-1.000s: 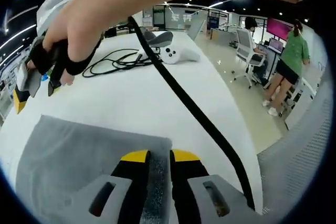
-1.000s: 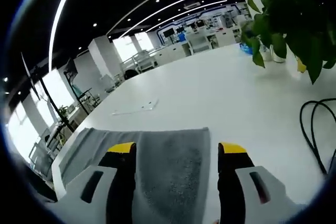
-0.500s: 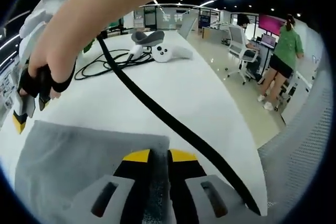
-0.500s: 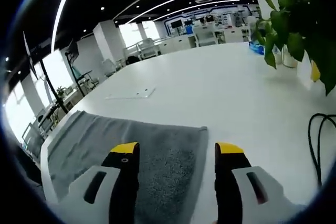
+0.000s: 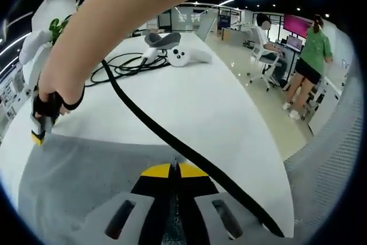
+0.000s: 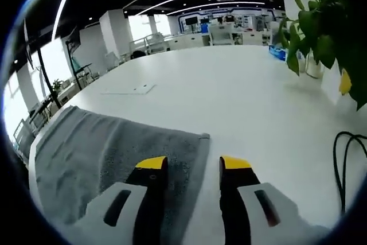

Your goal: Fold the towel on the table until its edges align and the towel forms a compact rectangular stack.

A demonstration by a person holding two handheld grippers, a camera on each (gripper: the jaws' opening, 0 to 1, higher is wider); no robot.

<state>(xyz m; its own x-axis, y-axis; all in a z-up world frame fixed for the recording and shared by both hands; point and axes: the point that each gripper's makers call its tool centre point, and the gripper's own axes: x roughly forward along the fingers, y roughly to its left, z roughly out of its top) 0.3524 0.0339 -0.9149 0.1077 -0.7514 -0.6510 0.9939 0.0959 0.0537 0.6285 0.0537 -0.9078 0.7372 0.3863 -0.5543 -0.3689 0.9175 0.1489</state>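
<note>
A grey towel (image 5: 86,170) lies flat on the white table (image 5: 189,101). My left gripper (image 5: 175,170) stands at the towel's near edge, its yellow-tipped jaws pressed together and shut on the cloth. A person's arm reaches across the top of the left gripper view and holds my right gripper (image 5: 38,133) down at the towel's far left corner. In the right gripper view the towel (image 6: 97,147) spreads to the left, and its corner edge lies between the jaws of my right gripper (image 6: 194,166). Those jaws are open with a narrow gap.
A black cable (image 5: 172,142) runs from the arm across the table. A VR headset and white controller (image 5: 175,50) and coiled cables (image 5: 123,67) lie farther back. A potted plant (image 6: 327,21), a black cord (image 6: 350,159) and a paper sheet (image 6: 127,89) lie around the right gripper. People sit and stand beyond the table's right edge.
My left jaws have pressed fully together on the towel. My right gripper has come down to the towel's corner and its jaws have narrowed around the edge.
</note>
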